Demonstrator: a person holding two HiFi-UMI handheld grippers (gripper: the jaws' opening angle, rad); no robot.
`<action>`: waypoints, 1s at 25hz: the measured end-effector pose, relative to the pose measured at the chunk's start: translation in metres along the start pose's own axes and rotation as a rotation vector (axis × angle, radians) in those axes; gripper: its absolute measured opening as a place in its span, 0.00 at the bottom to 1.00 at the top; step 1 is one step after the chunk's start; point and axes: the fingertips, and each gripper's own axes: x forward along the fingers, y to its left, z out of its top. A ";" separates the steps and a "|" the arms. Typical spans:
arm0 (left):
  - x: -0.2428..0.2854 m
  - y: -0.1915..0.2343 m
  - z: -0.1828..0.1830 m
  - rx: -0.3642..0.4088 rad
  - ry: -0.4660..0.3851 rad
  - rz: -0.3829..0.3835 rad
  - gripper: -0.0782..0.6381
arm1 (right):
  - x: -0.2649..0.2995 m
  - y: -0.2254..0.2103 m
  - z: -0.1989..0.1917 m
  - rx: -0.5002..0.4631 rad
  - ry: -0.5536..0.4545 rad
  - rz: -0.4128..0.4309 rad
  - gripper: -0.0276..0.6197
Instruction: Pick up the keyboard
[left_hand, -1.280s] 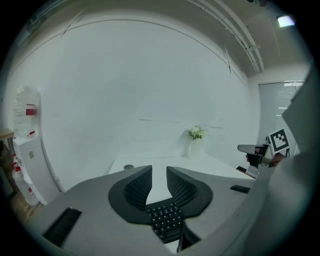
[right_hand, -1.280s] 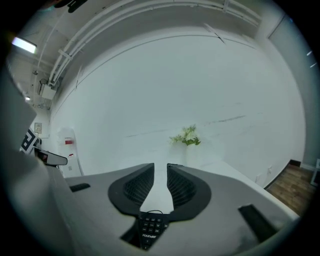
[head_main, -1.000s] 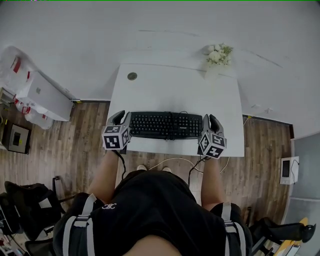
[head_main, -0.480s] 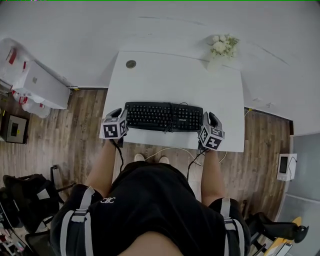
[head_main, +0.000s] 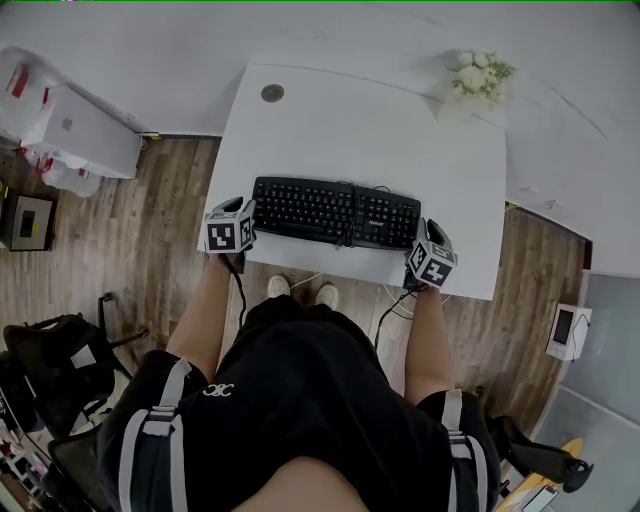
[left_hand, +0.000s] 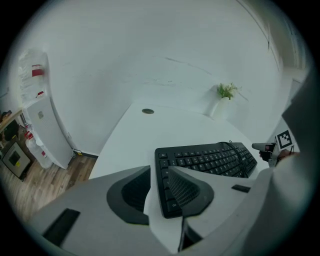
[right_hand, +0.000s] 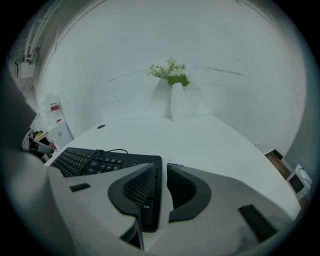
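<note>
A black keyboard (head_main: 335, 212) lies flat on the white table (head_main: 360, 120), near its front edge. My left gripper (head_main: 243, 207) straddles the keyboard's left end (left_hand: 172, 202). Its jaws are opening; one pad hangs over the keys, the other stands outside the edge, with a strip of table showing between. My right gripper (head_main: 426, 230) straddles the right end (right_hand: 149, 212) the same way, its jaws a little apart and a thin strip of table showing beside the outer pad. In their own views the left gripper (left_hand: 159, 172) and right gripper (right_hand: 161, 170) both point down at the table.
A white vase of flowers (head_main: 475, 80) stands at the table's far right corner. A round cable hole (head_main: 272, 93) is at the far left. The keyboard's cable (right_hand: 107, 151) loops over its back. A white cabinet (head_main: 75, 135) stands on the wooden floor at left.
Both grippers have come down together with the keyboard between them. The keyboard now rests on the table.
</note>
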 end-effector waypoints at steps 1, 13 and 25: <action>0.001 0.003 -0.002 -0.002 0.007 -0.005 0.29 | 0.002 0.001 -0.003 0.004 0.010 0.001 0.18; 0.028 -0.001 -0.017 -0.019 0.082 -0.093 0.30 | 0.029 -0.004 -0.019 0.048 0.057 0.021 0.18; 0.041 -0.002 -0.024 -0.217 0.084 -0.284 0.26 | 0.030 0.001 -0.022 0.370 0.147 0.301 0.16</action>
